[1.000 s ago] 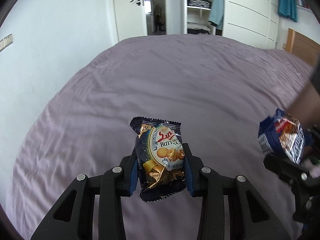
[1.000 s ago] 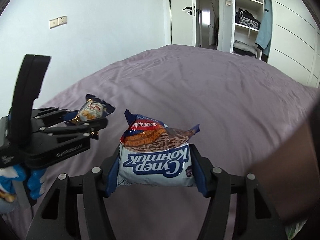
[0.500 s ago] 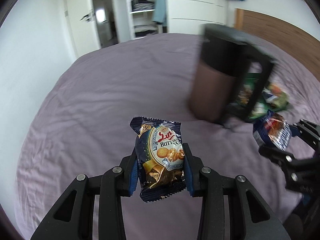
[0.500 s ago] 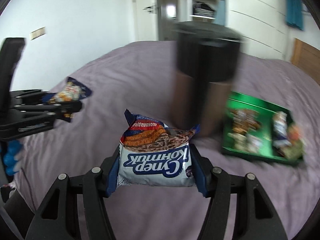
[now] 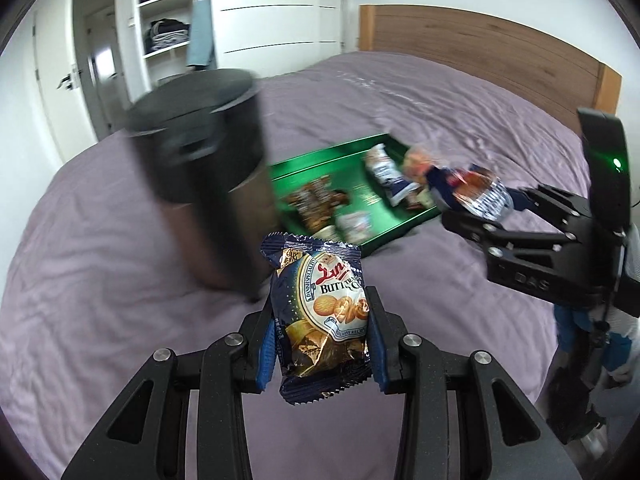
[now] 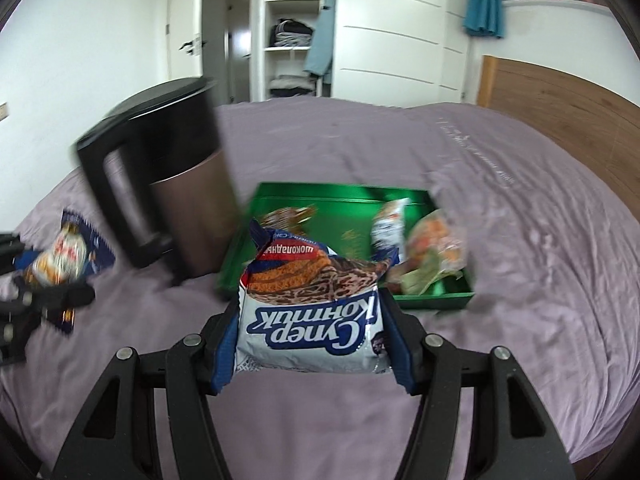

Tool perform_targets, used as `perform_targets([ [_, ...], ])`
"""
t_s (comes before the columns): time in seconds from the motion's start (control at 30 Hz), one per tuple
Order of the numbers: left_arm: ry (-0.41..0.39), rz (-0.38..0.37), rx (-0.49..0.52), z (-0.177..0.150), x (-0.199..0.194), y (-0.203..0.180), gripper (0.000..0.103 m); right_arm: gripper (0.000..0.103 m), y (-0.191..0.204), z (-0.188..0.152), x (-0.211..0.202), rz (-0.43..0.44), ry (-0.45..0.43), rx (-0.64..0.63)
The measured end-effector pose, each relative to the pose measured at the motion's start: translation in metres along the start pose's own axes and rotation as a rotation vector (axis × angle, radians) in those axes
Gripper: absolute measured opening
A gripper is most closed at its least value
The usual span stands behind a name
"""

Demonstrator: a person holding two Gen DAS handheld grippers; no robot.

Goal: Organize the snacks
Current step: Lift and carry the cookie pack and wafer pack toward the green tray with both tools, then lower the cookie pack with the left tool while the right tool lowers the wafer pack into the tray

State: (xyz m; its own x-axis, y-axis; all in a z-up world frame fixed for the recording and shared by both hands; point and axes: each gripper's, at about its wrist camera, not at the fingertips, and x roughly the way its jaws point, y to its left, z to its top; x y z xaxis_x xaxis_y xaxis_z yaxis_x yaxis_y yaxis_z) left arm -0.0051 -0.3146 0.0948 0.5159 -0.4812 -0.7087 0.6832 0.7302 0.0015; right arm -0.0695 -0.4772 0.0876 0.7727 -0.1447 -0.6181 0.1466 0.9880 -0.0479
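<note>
My left gripper (image 5: 322, 328) is shut on a dark blue butter cookie packet (image 5: 320, 312), held above the purple bed. My right gripper (image 6: 312, 332) is shut on a white and blue chocolate snack bag (image 6: 310, 300). A green tray (image 6: 344, 196) lies on the bed ahead of both grippers and holds several snack packets. In the left wrist view the tray (image 5: 324, 162) is beyond the cookie packet, and the right gripper (image 5: 476, 200) with its bag (image 5: 472, 190) hangs over the tray's right end. In the right wrist view the left gripper (image 6: 48, 280) with the cookie packet (image 6: 68, 256) is at the far left.
A tall dark bin with a black lid (image 5: 204, 184) stands on the bed just left of the tray; it also shows in the right wrist view (image 6: 168, 184). A wooden headboard (image 5: 480, 48) is at the back right. Wardrobe shelves (image 6: 288, 40) and a door are behind.
Both grippers have swung right across the bed with their packets still held. The bin and green tray have come into view and now sit closer and more central.
</note>
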Motion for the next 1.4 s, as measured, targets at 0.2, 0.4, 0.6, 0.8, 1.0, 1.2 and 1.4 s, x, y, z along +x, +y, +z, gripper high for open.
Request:
perform_targets([
  [0.2,-0.021,0.003,-0.030,0.038,0.052,-0.027,0.033,0.078,-0.036,0.030,0.046,-0.048,-0.034,-0.010],
  [0.4,-0.067,0.073,-0.081,0.077,0.118,-0.037,0.033,0.078,-0.071,0.057,0.098,-0.087,-0.058,0.010],
  [0.6,-0.080,0.152,-0.122,0.102,0.183,-0.031,0.033,0.078,-0.090,0.068,0.154,-0.116,-0.047,0.036],
  [0.8,-0.052,0.200,-0.155,0.113,0.233,-0.023,0.033,0.078,-0.093,0.071,0.201,-0.136,-0.016,0.019],
  [1.0,-0.036,0.198,-0.179,0.114,0.242,-0.021,0.033,0.077,-0.091,0.085,0.232,-0.133,0.042,-0.071],
  [1.2,0.027,0.163,-0.226,0.117,0.261,-0.011,0.033,0.077,-0.084,0.088,0.243,-0.123,0.091,-0.140],
  [1.4,0.000,0.114,-0.227,0.111,0.258,-0.010,0.033,0.077,-0.080,0.069,0.222,-0.133,0.131,-0.213],
])
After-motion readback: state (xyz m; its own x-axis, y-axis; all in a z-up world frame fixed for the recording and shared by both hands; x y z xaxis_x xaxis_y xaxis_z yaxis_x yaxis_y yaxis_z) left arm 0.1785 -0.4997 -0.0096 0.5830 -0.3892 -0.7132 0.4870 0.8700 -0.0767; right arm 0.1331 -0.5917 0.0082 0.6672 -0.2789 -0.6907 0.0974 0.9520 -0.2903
